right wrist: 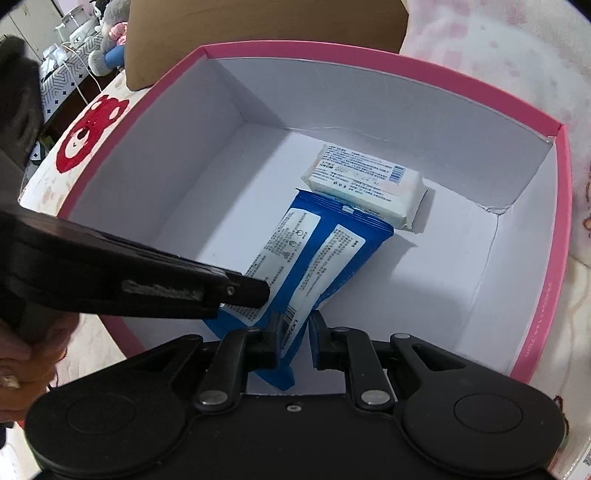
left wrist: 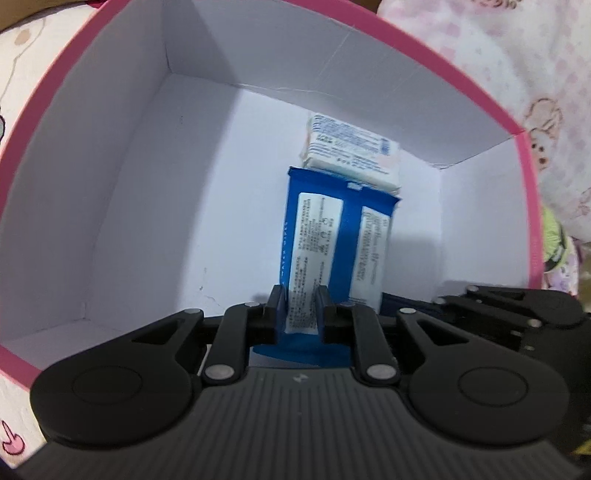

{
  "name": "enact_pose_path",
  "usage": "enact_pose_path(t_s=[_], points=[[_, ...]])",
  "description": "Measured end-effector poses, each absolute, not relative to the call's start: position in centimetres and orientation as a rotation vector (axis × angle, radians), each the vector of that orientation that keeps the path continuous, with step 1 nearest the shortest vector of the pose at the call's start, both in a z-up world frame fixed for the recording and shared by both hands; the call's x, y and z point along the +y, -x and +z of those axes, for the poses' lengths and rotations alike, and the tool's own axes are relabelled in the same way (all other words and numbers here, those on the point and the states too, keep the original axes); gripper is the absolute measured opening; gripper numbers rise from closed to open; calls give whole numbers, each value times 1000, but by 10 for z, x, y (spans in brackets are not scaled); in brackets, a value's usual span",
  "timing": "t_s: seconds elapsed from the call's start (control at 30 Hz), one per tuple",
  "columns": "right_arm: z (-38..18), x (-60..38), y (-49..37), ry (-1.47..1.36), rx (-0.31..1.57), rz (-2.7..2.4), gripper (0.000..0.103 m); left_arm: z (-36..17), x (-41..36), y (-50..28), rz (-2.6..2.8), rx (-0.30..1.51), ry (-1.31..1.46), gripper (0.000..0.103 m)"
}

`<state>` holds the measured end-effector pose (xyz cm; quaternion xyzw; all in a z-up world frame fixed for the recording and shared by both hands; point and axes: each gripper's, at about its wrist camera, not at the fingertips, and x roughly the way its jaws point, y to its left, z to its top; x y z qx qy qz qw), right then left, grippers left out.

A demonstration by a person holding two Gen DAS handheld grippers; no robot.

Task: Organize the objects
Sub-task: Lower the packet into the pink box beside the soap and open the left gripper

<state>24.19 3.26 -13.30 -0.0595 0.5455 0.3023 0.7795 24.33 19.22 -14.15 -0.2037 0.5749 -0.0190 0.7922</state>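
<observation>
A blue wipes pack (left wrist: pixel 332 240) lies tilted inside a pink-rimmed white box (left wrist: pixel 443 70), its far end against a small white tissue pack (left wrist: pixel 351 155) on the box floor. My left gripper (left wrist: pixel 298 308) is shut on the blue pack's near edge. In the right wrist view the blue pack (right wrist: pixel 314 258) slopes down toward the white pack (right wrist: pixel 365 181), and my right gripper (right wrist: pixel 294 332) is shut on its near corner. The left gripper (right wrist: pixel 258 291) reaches in from the left beside it. Both grippers are inside the box (right wrist: pixel 369 53).
The box sits on pink and white patterned bedding (left wrist: pixel 517 74). A brown cardboard box (right wrist: pixel 258 29) stands behind it, with plush toys (right wrist: pixel 110 40) at the far left. A person's hand (right wrist: pixel 22 354) holds the left gripper. The box floor to the left of the packs is bare.
</observation>
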Motion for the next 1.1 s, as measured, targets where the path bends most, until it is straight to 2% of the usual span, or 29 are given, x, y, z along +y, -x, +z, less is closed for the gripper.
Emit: enact_pose_path(t_s=[0.23,0.57,0.73,0.83,0.87,1.07,1.1], points=[[-126,29,-239,156,1159,623,18,-139,184,-242,-64,1242,423,14],[-108,21,-225,202,1122,630,21,-137,179,-236,-51,1253,373,16],[-91,8,-214,196,1082,639,27,-131,176,-232,-40,1233,365,17],[-70,0,-203,189,1044,674,29,-114,172,-230,-49,1237,366,26],[-61,-3,-200,182,1022,684,31,-107,172,-227,-56,1230,369,33],[-31,-7,-186,231,963,667,39,-61,166,-211,-61,1176,308,42],[-28,-7,-183,240,952,673,45,-54,165,-208,-62,1170,300,44]])
